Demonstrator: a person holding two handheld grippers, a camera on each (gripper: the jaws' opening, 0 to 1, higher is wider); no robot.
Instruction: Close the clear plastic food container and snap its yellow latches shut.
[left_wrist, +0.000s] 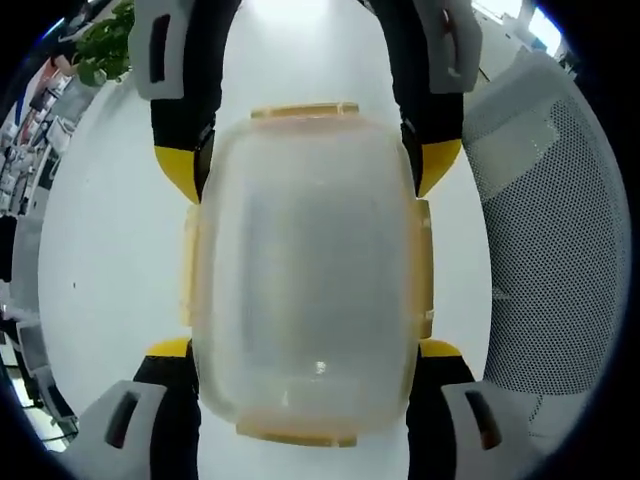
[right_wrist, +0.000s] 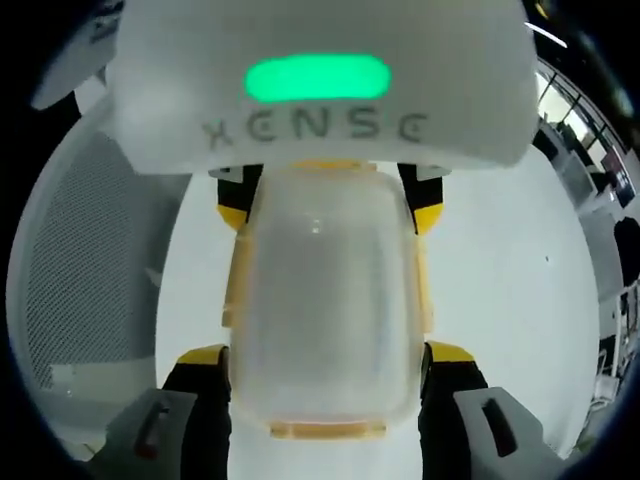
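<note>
Container (left_wrist: 310, 275) held between my two grippers over the white tabletop (left_wrist: 110, 260); left gripper (left_wrist: 305, 350) clamps its 6 o'clock end, right gripper (right_wrist: 325, 355) the opposite end. Risk: side yellow latches (left_wrist: 425, 260) look unsnapped, squeezing could pop the lid or let it slip

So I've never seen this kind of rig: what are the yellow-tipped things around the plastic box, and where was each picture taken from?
They are two handheld grippers, each with two jaws and a fisheye camera looking along them. A person holds one in each hand. In the left gripper view, the left gripper rises from the bottom and the right gripper comes in from the top. The right gripper view is the reverse. Between them is the clear container with pale yellow latches, gripped from opposite ends over a white table. A mesh chair stands beside it.
</note>
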